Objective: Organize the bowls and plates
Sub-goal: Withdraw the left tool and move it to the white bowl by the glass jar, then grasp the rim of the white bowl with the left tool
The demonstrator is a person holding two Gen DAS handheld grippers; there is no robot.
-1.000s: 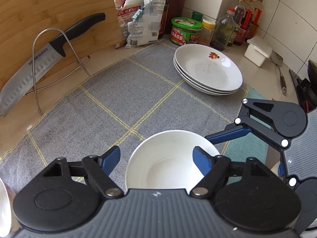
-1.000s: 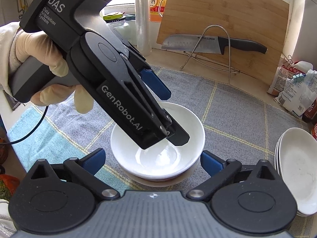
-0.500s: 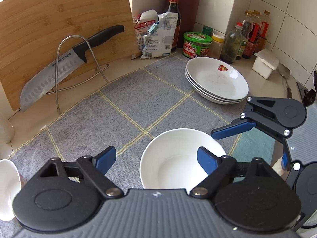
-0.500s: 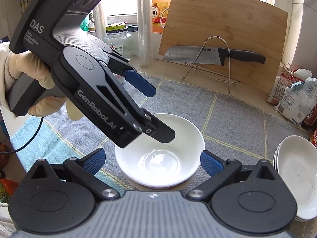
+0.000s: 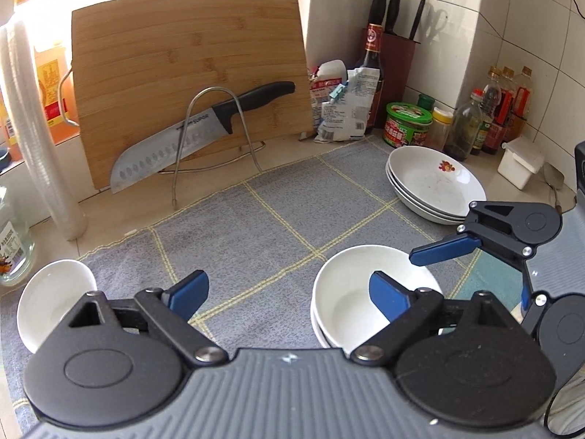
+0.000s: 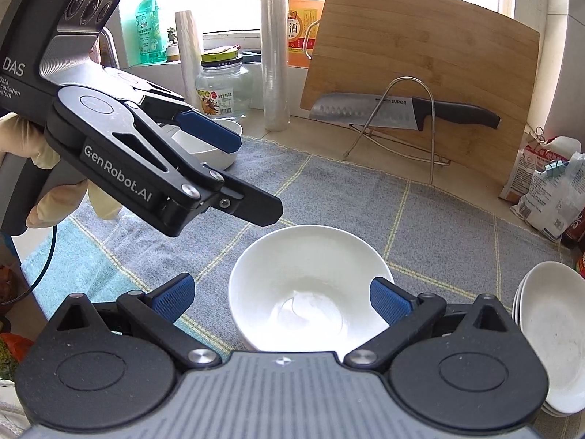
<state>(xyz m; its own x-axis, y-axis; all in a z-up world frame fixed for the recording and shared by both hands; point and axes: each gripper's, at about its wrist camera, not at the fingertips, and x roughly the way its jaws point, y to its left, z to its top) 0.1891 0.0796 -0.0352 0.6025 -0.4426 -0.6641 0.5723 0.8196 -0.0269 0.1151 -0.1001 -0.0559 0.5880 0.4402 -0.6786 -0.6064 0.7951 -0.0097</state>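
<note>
Two white bowls (image 5: 347, 292) sit stacked on the grey checked cloth (image 5: 278, 226); in the right wrist view the top bowl (image 6: 307, 274) shows from above. My left gripper (image 5: 289, 294), held by a gloved hand (image 6: 44, 153), hangs above and left of the stack. Its jaws are opening with nothing between them. My right gripper (image 6: 279, 298) is open, its fingers either side of the stack without pressing on it. A single white bowl (image 5: 51, 300) stands at the cloth's left edge. A pile of white plates (image 5: 435, 183) rests at the right.
A knife (image 5: 204, 128) lies on a wire rack against a bamboo cutting board (image 5: 182, 73) at the back. Snack bags (image 5: 343, 106), a green-lidded tub (image 5: 407, 124), sauce bottles (image 5: 490, 117), a white box (image 5: 519, 162) and a glass jar (image 6: 219, 87) line the counter.
My left gripper has drawn back up and to the left off the bowl stack, with its jaws spreading wider. The bowl stays on the stack. The right gripper has held still.
</note>
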